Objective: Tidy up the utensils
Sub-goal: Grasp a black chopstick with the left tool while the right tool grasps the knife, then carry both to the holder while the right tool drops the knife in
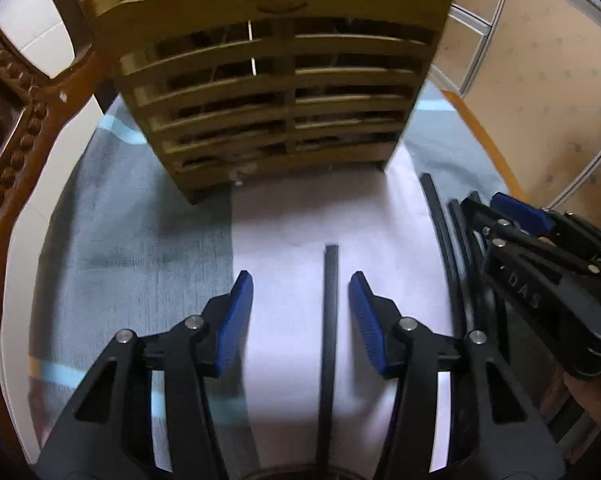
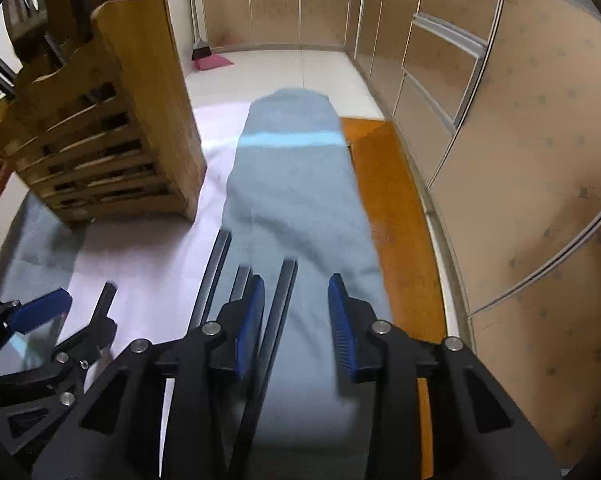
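Note:
A slatted bamboo utensil holder [image 1: 276, 92] stands on the cloth ahead of my left gripper; it also shows at the left of the right wrist view [image 2: 112, 148], with utensils standing in it. My left gripper [image 1: 300, 312] is open, its blue pads either side of a black chopstick [image 1: 329, 320] lying on the white cloth. My right gripper [image 2: 296, 320] is open over another black chopstick [image 2: 278, 320], with two more chopsticks [image 2: 214, 276] just left of it. The right gripper also shows at the right of the left wrist view [image 1: 516, 216].
The table carries a white cloth [image 1: 300, 216] and grey towels [image 2: 296, 200]. A carved wooden chair [image 1: 16, 152] stands at the left. The orange table edge [image 2: 388, 208] runs along the right, with cabinets [image 2: 500, 128] and tiled floor beyond.

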The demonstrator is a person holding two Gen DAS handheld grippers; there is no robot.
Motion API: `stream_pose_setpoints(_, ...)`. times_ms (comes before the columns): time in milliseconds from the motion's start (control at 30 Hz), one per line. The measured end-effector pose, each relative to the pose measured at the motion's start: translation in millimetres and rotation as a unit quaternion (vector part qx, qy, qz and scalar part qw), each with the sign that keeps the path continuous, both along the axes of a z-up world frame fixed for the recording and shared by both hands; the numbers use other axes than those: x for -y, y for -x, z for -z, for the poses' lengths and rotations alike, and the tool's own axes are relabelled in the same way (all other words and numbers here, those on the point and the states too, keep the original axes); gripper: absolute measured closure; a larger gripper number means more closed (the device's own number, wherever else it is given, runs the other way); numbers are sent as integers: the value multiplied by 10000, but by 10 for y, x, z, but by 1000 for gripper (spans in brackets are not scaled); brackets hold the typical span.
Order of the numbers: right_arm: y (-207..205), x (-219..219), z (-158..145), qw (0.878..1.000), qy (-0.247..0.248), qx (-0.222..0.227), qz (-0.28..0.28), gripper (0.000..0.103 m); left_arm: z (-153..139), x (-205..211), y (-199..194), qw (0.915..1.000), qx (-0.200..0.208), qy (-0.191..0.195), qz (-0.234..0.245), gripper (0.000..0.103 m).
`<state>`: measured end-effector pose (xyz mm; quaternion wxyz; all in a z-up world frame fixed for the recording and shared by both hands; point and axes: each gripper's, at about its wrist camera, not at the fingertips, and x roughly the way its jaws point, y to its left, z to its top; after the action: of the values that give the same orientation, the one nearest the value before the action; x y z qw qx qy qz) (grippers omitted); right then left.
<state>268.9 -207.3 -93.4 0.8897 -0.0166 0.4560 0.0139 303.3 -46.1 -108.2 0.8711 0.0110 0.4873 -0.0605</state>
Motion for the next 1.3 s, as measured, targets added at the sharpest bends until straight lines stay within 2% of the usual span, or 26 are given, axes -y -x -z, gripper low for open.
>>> stream_pose_setpoints(33, -32, -7, 3, 10000, -25, -20, -1, 72, -3, -9, -21, 10000, 7, 45, -46, 54)
stream_pose_setpoints(100, -73, -12, -1, 9999, -69, -74, -19, 84, -9, -27, -36, 9999, 51, 55, -105, 60)
stream_pose_setpoints(133, -83, -14, -10, 9999, -92, -104, -27, 90, -11, -32, -34, 9999, 74, 21, -97, 71)
stream_pose_setpoints(167, -83, -9, -21, 9999, -109, -102, -22, 92, -21, -38, -31, 9999, 89, 15, -74, 90)
stream_pose_setpoints(200, -79, -2, -36, 9998, -190, -96, -62, 92, -29, -48, -41, 9999, 58, 71, -46, 96)
stream_pose_setpoints(300, -28, 19, -151, 9991, -399, 19, -165, 95, -50, -144, -40, 9996, -13, 275, 16, 96)
stream_pose_setpoints(367, 34, 36, -258, 9985, -485, 131, -232, 96, -159, -227, 13, 9995, 93, 297, -31, 96)
stream_pose_setpoints(600, 579, 226, -930, 9911, -1014, 785, -369, 96, -938, -467, 491, 9950, 855, 520, -45, 96)
stream_pose_setpoints(800, 1146, 284, -1374, 9827, -1195, 1306, -552, 96, -1525, -571, 1192, 9850, 1546, 748, -142, 96)
stream_pose_setpoints(933, 1485, 287, -1624, 9773, -1220, 1593, -684, 96, -1738, -510, 1473, 9825, 1752, 638, 8, 96)
stream_pose_setpoints(1100, 1848, 228, -1856, 9678, -1260, 2013, -829, 96, -2076, -504, 1867, 9728, 2257, 517, 60, 96)
stream_pose_setpoints(1300, 2220, 209, -2096, 9518, -1467, 2545, -885, 96, -2279, -620, 2133, 9619, 2700, 431, -72, 96)
